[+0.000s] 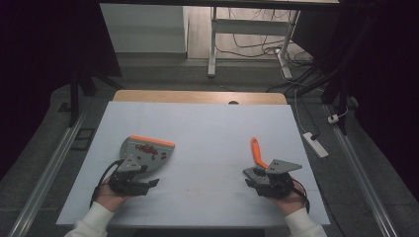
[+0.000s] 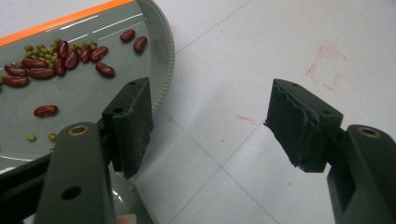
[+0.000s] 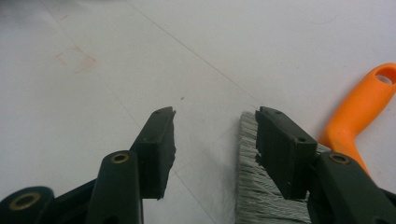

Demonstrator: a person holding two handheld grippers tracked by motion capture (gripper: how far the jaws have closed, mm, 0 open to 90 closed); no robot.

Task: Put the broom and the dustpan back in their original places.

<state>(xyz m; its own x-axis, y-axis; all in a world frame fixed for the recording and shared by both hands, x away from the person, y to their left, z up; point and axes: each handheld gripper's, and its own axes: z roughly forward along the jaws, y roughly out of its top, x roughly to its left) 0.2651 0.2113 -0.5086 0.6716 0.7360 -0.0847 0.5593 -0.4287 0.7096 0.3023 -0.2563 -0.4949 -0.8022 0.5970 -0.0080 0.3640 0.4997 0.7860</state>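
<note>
dustpan (image 2: 84, 88): grey, orange edge, red beans and green peas inside | brush (image 3: 355, 112): orange handle, grey bristles | left gripper (image 2: 210, 126): wide open, empty | right gripper (image 3: 215, 144): open, empty

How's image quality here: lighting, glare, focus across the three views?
High view: dim, with dark corners; the white table is evenly lit, and the dustpan and brush look small and soft. Left gripper view: sharp on the beans, with streaks of glare on the dustpan's grey surface. Right gripper view: bright, washed-out table; the bristles and orange handle are clear.
</note>
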